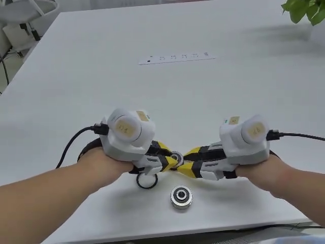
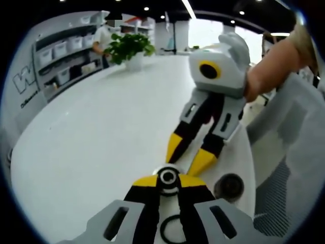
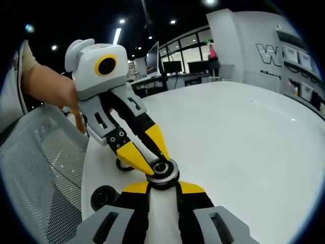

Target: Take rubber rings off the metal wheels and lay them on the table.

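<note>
A small metal wheel (image 1: 176, 159) with a dark rubber ring around it hangs just above the table's near edge, and my left gripper (image 1: 170, 157) is shut on it. In the left gripper view the wheel (image 2: 168, 178) sits between my yellow tips. My right gripper (image 1: 187, 161) faces it from the right, jaws spread, tips at the wheel's (image 3: 163, 173) rim; I cannot tell if they press on it. A loose black rubber ring (image 1: 147, 181) lies on the table under the left gripper. A second wheel (image 1: 181, 197) with its ring on lies flat near the front edge.
The white table (image 1: 167, 96) stretches far ahead, with a flat power strip (image 1: 177, 58) set in its middle. A potted plant (image 1: 304, 10) stands at the far right corner. The front edge is close below the grippers. A mesh chair (image 3: 35, 162) stands beside the table.
</note>
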